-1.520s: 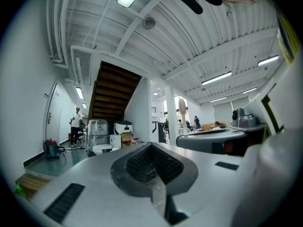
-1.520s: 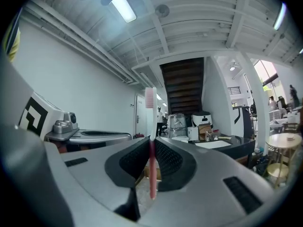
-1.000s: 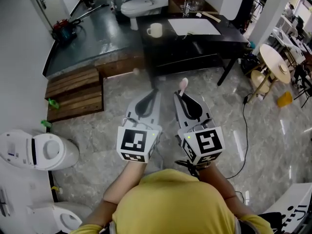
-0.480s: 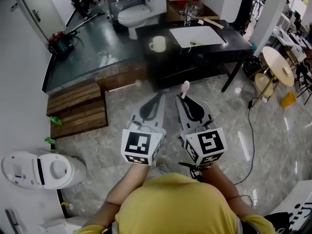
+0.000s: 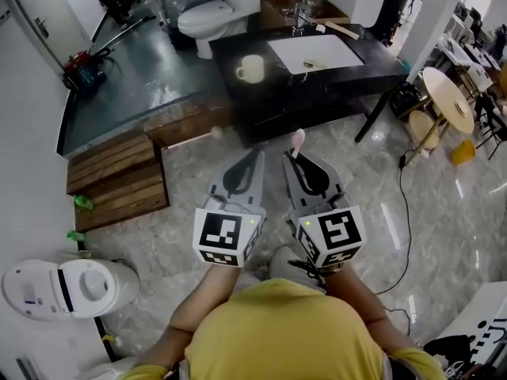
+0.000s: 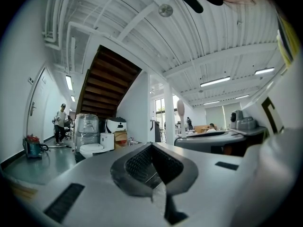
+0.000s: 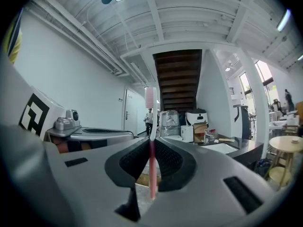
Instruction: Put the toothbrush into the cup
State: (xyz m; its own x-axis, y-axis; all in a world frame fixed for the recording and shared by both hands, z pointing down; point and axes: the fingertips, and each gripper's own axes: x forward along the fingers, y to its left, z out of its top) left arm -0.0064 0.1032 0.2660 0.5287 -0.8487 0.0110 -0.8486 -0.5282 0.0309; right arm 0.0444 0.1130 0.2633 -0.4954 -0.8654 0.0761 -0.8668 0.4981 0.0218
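A pink toothbrush (image 5: 297,139) stands upright between the jaws of my right gripper (image 5: 291,161), which is shut on its handle. In the right gripper view the toothbrush (image 7: 151,141) rises through the right gripper (image 7: 152,148), bristle head on top. My left gripper (image 5: 255,155) is held level beside it, shut and holding nothing. In its own view the left gripper (image 6: 154,150) has its jaws together. A white cup (image 5: 251,68) stands ahead on the near left part of a black table (image 5: 348,70), well beyond both grippers.
A white sheet (image 5: 305,52) lies on the black table. A white toilet (image 5: 207,13) stands behind it. A wooden step (image 5: 115,171) lies to the left, another toilet (image 5: 71,266) at lower left, a round wooden table (image 5: 447,97) and a floor cable (image 5: 405,212) to the right.
The person has walked forward across the marble floor toward the black table. Both grippers keep their side-by-side pose, and the toothbrush stays in the right one.
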